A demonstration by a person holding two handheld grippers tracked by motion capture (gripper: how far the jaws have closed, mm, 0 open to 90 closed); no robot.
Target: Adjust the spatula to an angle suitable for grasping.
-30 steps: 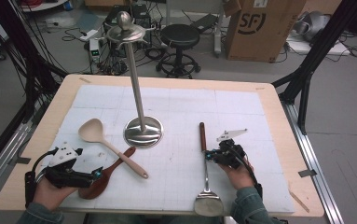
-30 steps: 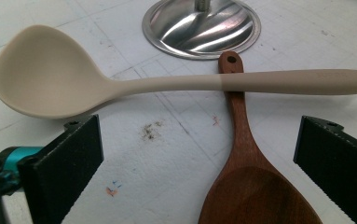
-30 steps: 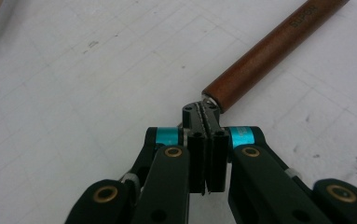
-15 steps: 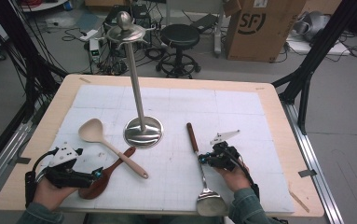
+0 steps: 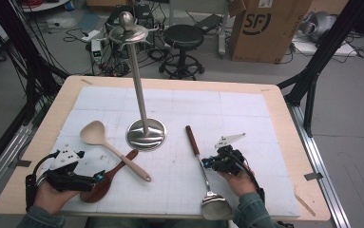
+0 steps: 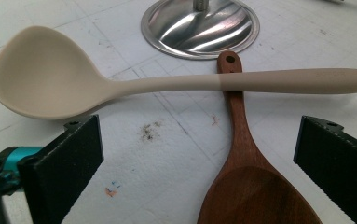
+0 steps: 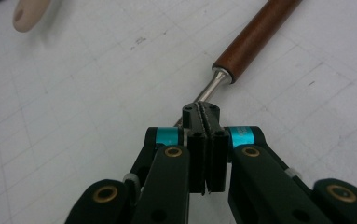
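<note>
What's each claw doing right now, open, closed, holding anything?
Left claw: open, holding nothing, over the wooden spoon.
Right claw: closed on the metal spatula, at its thin shaft.

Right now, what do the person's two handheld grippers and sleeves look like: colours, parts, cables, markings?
Both are black tools. The left gripper has broad, flat black jaw pads, a teal fitting, a white three-cornered plate on top and a black cable looping behind. The right gripper has black linkage arms with brass-coloured pivot pins, teal bands by the jaws and a pale grey three-cornered plate. The person's sleeves are grey-green.
</note>
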